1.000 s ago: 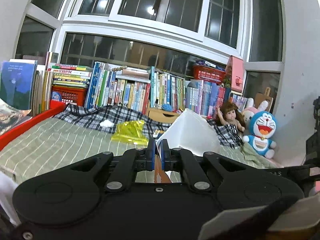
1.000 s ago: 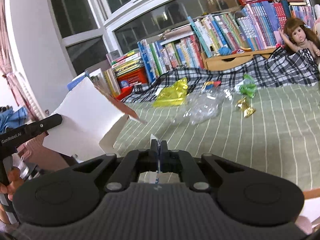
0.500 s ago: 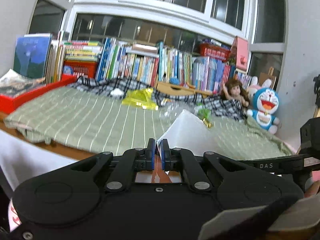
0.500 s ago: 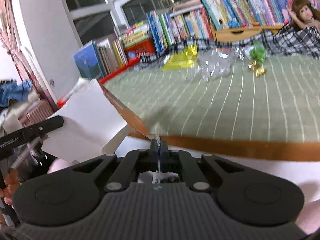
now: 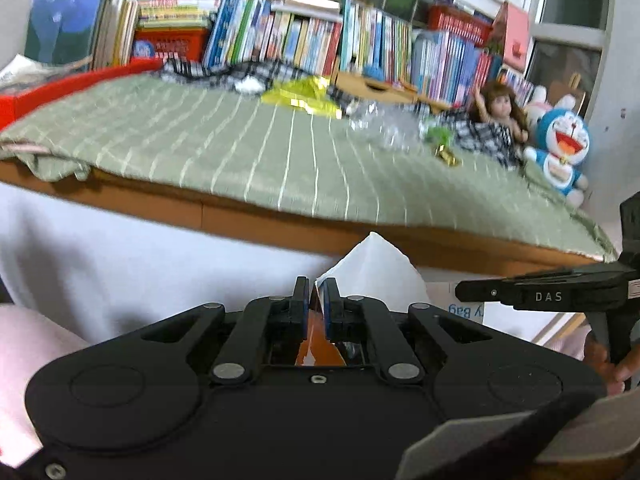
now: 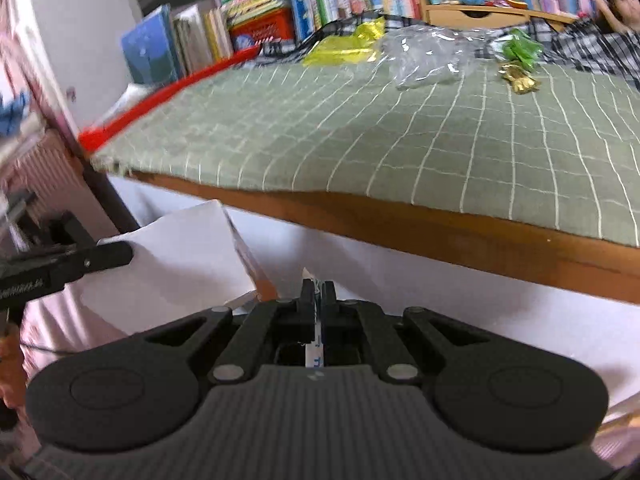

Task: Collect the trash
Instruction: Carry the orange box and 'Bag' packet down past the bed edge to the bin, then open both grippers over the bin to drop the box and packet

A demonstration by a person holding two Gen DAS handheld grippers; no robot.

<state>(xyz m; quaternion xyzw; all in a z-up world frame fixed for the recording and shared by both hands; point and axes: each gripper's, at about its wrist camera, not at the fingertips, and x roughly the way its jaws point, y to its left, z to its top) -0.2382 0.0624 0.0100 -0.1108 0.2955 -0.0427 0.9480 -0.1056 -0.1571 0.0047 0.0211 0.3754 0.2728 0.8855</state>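
My left gripper (image 5: 315,286) is shut on one edge of a white paper bag (image 5: 372,268) with a brown inside. My right gripper (image 6: 318,288) is shut on another edge of the same bag (image 6: 176,252). The bag hangs below the table's wooden front edge (image 6: 440,224). On the green checked cloth lie a yellow wrapper (image 6: 344,46), a crumpled clear plastic (image 6: 428,56), a green wrapper (image 6: 520,50) and a small gold wrapper (image 6: 518,78). A white tissue (image 5: 248,85) sits by the yellow wrapper (image 5: 300,96).
A row of books (image 5: 360,40) lines the back under the window. A doll (image 5: 498,116) and a blue plush toy (image 5: 562,148) sit at the far right on a plaid cloth. A red tray (image 5: 60,88) borders the left side.
Both grippers have dropped with the bag from above the cloth to below the table's front edge. The trash on the cloth has not moved.
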